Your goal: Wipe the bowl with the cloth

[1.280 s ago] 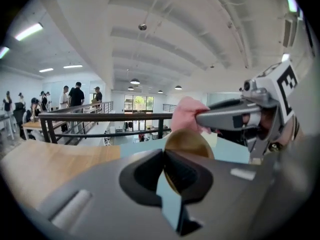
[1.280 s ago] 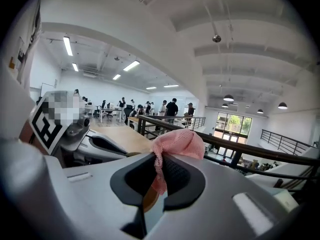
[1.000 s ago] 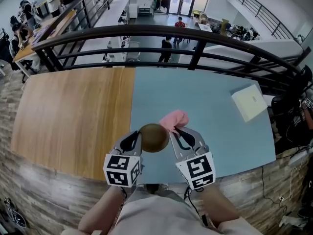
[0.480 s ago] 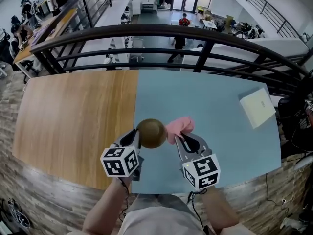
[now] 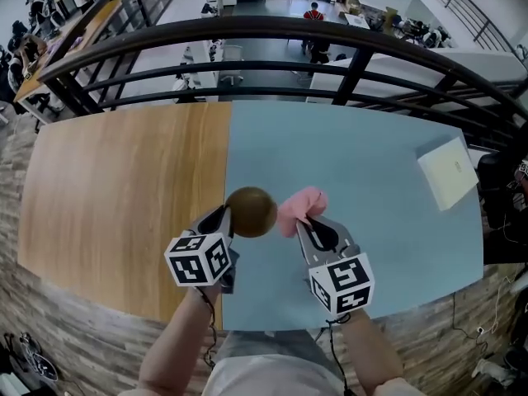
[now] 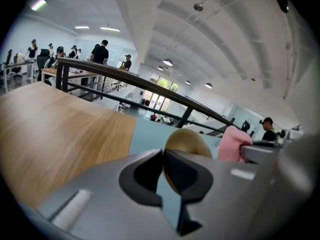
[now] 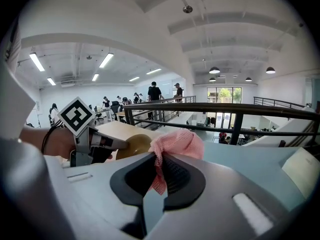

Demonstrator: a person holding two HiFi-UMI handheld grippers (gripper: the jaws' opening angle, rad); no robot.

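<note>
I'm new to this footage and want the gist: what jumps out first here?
A brown bowl is pinched by its rim in the left gripper, right beside a pink cloth clamped in the right gripper, both just in front of the person. The table is half wood, half pale blue, with a flat white box near its right edge.

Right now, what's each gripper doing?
Left gripper: closed on the bowl's rim.
Right gripper: closed on the pink cloth.
</note>
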